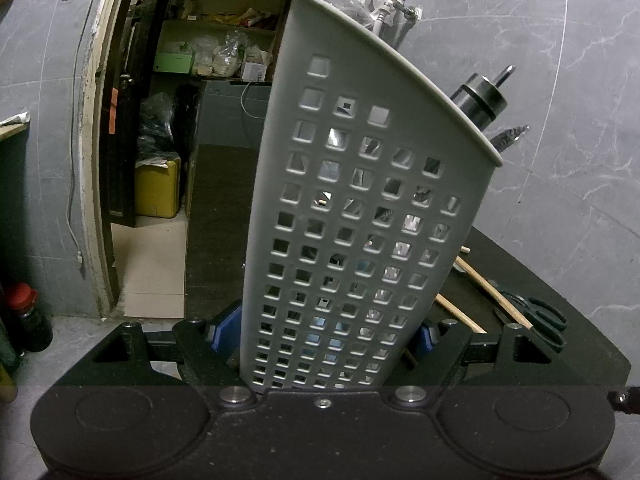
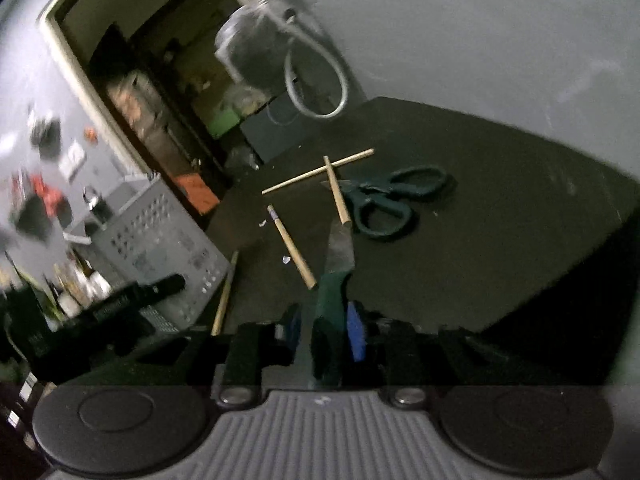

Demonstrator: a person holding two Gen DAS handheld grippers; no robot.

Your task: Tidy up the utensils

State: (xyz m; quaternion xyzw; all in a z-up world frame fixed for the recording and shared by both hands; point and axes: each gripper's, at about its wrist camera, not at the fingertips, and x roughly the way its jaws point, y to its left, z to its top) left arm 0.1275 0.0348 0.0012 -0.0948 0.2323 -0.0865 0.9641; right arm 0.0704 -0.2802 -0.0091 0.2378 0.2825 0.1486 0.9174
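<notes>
The left gripper [image 1: 320, 340] is clamping the holder [image 1: 360, 200], lying left of the right gripper [image 2: 324, 332] (loosely pinching the knife [image 2: 336, 272], blade forward).

Grey marbled wall [image 1: 560, 80] — open doorway [image 1: 168, 160] (cluttered shelves [image 1: 224, 28] inside)

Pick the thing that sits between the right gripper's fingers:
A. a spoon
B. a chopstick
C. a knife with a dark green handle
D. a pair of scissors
C: in the right wrist view the knife has its green handle between the right gripper's blue pads, blade pointing away, while the scissors and the chopsticks lie loose on the dark table.
</notes>
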